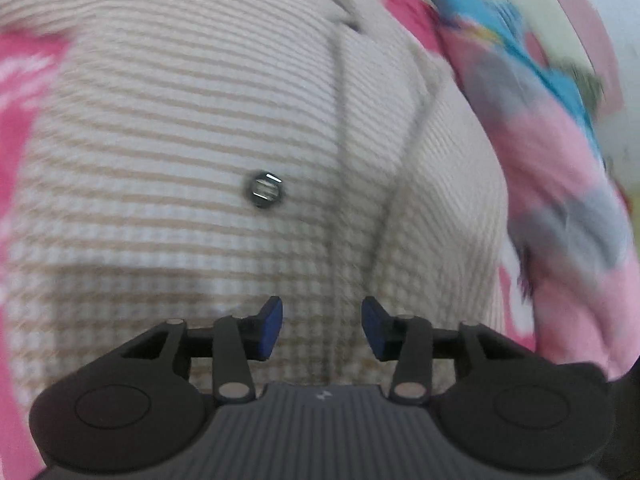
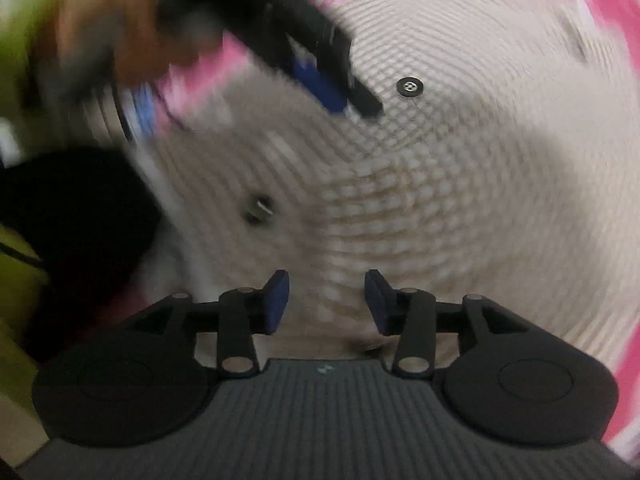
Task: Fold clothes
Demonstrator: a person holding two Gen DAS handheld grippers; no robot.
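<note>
Left claw [image 1: 322,328] and right claw [image 2: 327,302] gape empty over one striped garment [image 1: 180,120]; two buttons [image 2: 409,87].

A bright pink cloth with white markings [image 1: 16,92] shows along the left edge and at the top of the left wrist view, and again along the right side of the right wrist view [image 2: 616,8]. A bunched pale pink fabric with turquoise and grey patches [image 1: 560,152] lies on the right, heavily blurred. Beyond it runs a curved cream surface [image 1: 520,0]. In the right wrist view, a smeared yellow-green area [image 2: 16,272] borders a dark black shape [image 2: 80,220]; what either one is cannot be told.
</note>
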